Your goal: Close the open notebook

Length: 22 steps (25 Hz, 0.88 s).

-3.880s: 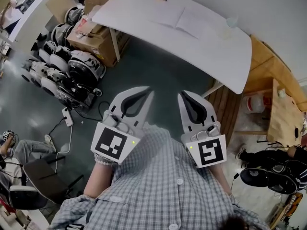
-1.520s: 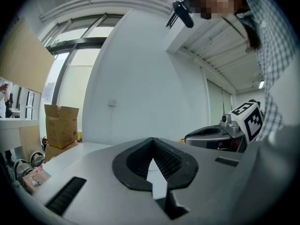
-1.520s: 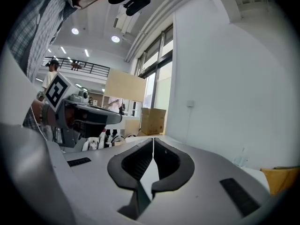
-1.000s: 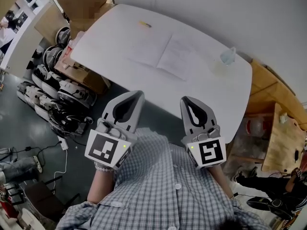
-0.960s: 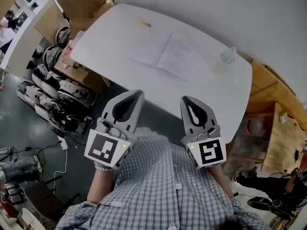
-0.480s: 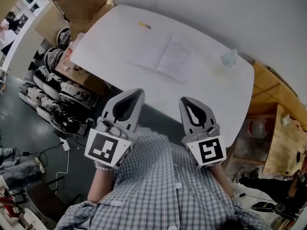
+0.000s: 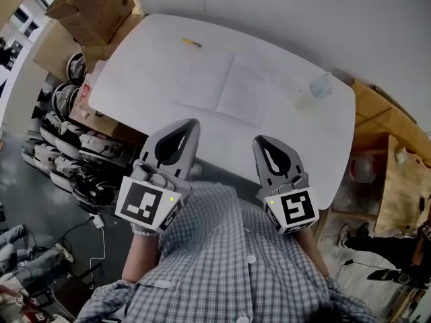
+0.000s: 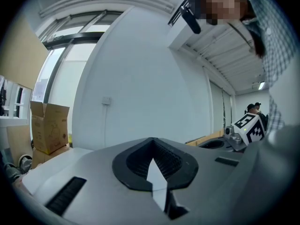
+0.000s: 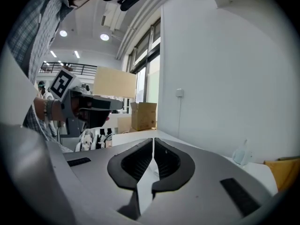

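**Two closed tongs, nearer the notebook than a second ago**

Both tongs have come up to the near edge of the white surface (image 7: 141,79) over the last few seconds. Earlier the surface sat high and far in the head view; now it fills the middle, and the tips overlap its front rim in that view. The approach looks almost done, though how high the tongs hang above the surface cannot be told.

The notebook (image 7: 232,89) has not changed. It lies open and flat near the middle of the surface, both pages showing and the spine running away from the person, well apart from either tool. A small yellow stick (image 7: 191,43), perhaps a pencil, lies beyond its left page. A clear cup (image 7: 320,85) stands off to its right.

The left tongs (image 7: 186,128) have their jaws pressed together with nothing between them, and so do the right tongs (image 7: 262,145). Each gripper view shows only a thin slit between the pads.

My reading is that closing has not begun. One tool must still reach forward to a page's outer edge, get under it, and fold that half over the spine. Shut jaws could nudge a page but would need to part to pinch it.
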Each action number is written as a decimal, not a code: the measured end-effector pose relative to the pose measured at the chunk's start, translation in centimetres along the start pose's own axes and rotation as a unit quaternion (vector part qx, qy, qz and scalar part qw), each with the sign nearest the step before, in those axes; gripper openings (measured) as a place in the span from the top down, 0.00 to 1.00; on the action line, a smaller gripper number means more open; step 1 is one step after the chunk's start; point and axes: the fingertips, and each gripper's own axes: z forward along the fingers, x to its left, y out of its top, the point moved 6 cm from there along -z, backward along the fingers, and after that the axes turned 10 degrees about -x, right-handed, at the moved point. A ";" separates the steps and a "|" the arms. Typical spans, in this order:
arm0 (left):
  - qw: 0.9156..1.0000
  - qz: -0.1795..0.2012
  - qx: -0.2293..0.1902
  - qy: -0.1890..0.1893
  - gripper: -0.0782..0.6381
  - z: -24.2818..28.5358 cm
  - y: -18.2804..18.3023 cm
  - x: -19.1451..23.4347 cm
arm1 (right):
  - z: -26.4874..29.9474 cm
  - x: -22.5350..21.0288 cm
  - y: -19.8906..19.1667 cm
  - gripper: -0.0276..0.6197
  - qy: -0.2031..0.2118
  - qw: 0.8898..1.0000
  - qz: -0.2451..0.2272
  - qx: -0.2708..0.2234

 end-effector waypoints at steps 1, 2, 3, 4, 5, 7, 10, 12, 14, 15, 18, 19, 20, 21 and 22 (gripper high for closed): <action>1.000 -0.001 0.003 -0.006 0.89 0.4 0.0 0.6 | 0.5 -0.2 -0.1 0.92 -0.005 1.000 0.005 0.004; 1.000 -0.002 0.006 -0.012 0.89 0.8 0.1 1.2 | 1.0 -0.3 -0.3 0.92 -0.011 1.000 0.010 0.009; 1.000 -0.003 0.008 -0.017 0.89 1.2 0.0 1.8 | 1.5 -0.5 -0.5 0.92 -0.018 1.000 0.016 0.014; 1.000 -0.004 0.011 -0.021 0.89 1.6 0.0 2.4 | 2.0 -0.6 -0.7 0.92 -0.024 0.999 0.023 0.019; 1.000 -0.006 0.014 -0.024 0.89 2.0 -0.1 2.9 | 2.6 -0.7 -1.0 0.92 -0.029 0.999 0.031 0.022; 0.999 -0.010 0.020 -0.031 0.89 2.8 -0.4 3.8 | 3.6 -0.9 -1.7 0.92 -0.034 0.998 0.049 0.029; 0.999 -0.013 0.027 -0.044 0.89 3.9 -0.7 5.0 | 5.1 -1.2 -2.9 0.92 -0.043 0.995 0.084 0.036; 0.998 -0.013 0.031 -0.052 0.89 4.6 -0.9 6.0 | 6.3 -1.5 -3.9 0.92 -0.054 0.991 0.112 0.041; 0.998 -0.015 0.034 -0.057 0.89 5.1 -1.1 7.0 | 7.3 -1.9 -5.0 0.92 -0.070 0.986 0.147 0.048; 0.997 -0.017 0.036 -0.059 0.89 5.4 -1.3 7.4 | 7.7 -2.0 -5.6 0.92 -0.078 0.982 0.166 0.053; 0.997 -0.021 0.039 -0.067 0.89 6.3 -1.5 8.6 | 8.6 -2.3 -7.6 0.92 -0.102 0.968 0.218 0.070; 0.997 -0.022 0.040 -0.070 0.89 6.6 -1.6 9.0 | 8.8 -2.4 -8.3 0.92 -0.107 0.964 0.229 0.078; 0.996 -0.022 0.041 -0.074 0.89 6.9 -1.7 9.2 | 9.0 -2.5 -9.1 0.91 -0.112 0.961 0.239 0.086; 0.996 -0.022 0.043 -0.077 0.89 7.1 -1.8 9.4 | 9.1 -2.5 -9.8 0.89 -0.116 0.957 0.250 0.096; 0.996 -0.022 0.045 -0.080 0.89 7.4 -1.9 9.6 | 9.3 -2.5 -10.6 0.85 -0.118 0.952 0.262 0.104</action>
